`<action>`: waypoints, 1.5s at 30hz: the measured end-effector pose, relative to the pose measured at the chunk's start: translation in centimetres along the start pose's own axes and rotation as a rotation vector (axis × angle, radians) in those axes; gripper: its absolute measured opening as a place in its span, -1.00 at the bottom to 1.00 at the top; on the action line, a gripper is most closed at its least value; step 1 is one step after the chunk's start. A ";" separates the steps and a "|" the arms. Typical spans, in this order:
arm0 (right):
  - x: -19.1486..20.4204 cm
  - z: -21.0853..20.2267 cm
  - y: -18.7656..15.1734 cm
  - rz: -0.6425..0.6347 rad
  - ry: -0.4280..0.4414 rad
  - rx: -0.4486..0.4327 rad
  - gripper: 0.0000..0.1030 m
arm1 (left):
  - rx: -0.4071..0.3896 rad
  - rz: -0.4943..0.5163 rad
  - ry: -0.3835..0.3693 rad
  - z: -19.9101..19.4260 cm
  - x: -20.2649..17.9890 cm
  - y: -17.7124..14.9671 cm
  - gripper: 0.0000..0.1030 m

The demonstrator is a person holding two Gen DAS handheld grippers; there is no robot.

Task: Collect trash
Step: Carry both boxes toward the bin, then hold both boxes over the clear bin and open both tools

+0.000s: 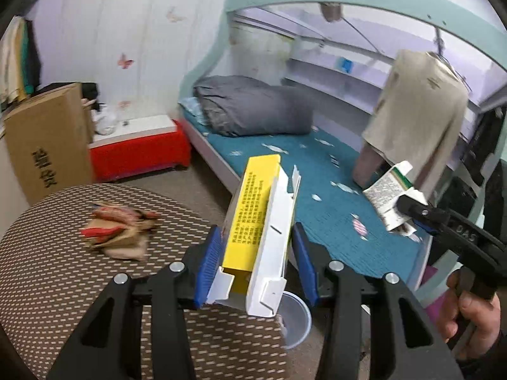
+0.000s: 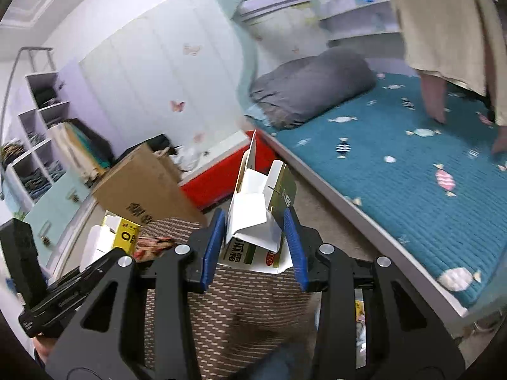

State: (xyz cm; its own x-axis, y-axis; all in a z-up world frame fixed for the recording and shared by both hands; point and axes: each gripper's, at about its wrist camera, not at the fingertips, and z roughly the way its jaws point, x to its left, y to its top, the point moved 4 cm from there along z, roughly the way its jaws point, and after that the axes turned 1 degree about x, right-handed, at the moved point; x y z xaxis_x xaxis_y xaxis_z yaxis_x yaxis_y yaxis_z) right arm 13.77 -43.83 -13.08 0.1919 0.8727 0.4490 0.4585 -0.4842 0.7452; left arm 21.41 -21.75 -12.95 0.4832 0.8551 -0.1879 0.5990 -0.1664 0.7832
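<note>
Light, easily crushed cardboard: the left gripper (image 1: 256,266) clamps an opened yellow-and-white carton (image 1: 258,234) above the round patterned stool's (image 1: 63,285) right edge, while the right gripper (image 2: 253,247) pinches a crumpled green-and-white box (image 2: 256,231).

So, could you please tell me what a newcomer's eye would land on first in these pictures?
Probably the yellow-and-white carton, clamped between the left gripper's blue pads above the round patterned stool. Next, the crumpled white-and-green carton held in the right gripper. Behind both lie the teal bedspread with its candy print and a crumpled wrapper on the stool.
</note>
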 end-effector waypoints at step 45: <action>-15.9 9.3 -8.9 0.336 -0.238 0.276 0.88 | 0.399 0.169 -0.032 17.3 -9.1 -7.2 0.76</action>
State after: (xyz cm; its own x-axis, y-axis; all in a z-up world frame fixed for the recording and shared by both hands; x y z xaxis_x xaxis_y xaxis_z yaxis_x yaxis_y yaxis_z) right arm 14.68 -52.79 -31.39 0.5467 0.6770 0.4928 0.5440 -0.7345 0.4056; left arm 23.77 -36.80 -27.13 0.6111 0.7852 -0.0999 0.7069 -0.4846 0.5153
